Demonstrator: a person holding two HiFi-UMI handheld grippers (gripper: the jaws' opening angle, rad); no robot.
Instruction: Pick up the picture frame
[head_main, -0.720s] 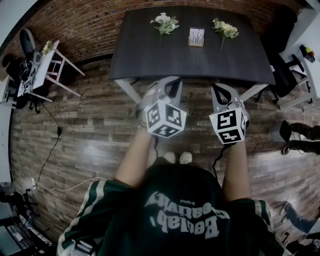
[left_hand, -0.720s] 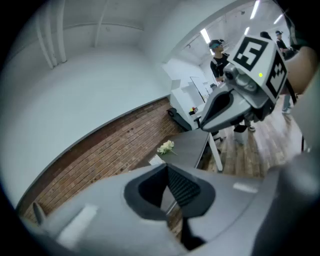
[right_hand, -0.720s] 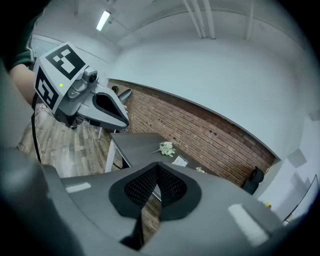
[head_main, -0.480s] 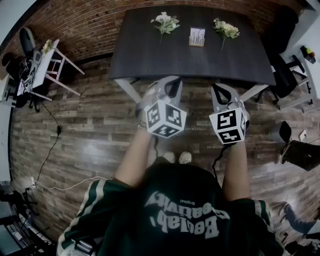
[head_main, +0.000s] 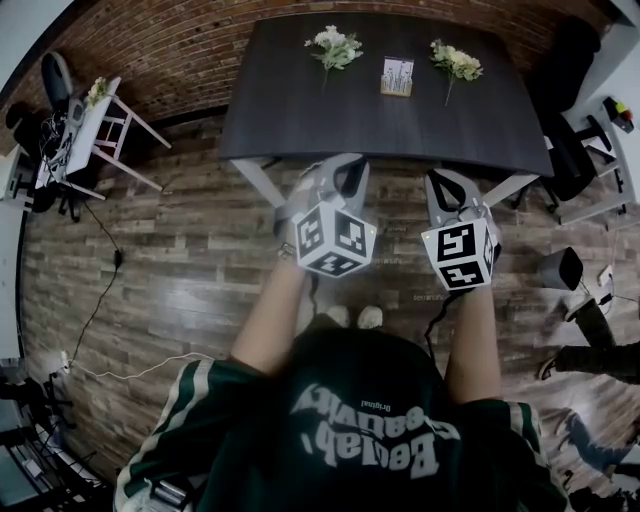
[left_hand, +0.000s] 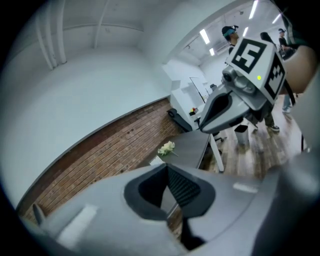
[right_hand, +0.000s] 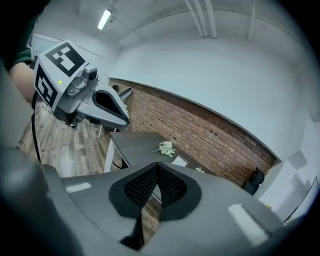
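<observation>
Apparently not yet reaching: left gripper (head_main: 343, 166) and right gripper (head_main: 446, 182) hover short of the table (head_main: 290, 120), jaws closed and empty, picture frame (head_main: 397, 76) well beyond

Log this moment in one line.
phase: pre-grasp | left gripper: shut, empty | right gripper: shut, empty | picture frame: untouched on table

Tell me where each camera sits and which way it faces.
Head view: on the head, looking down at the table, frame, left tongs, right tongs; arms, shirt show.
Left gripper view: on left tongs, facing table and wall; right tongs show.
Right gripper view: on right tongs, facing table; left tongs show.
Both gripper views share the flowers.
</observation>
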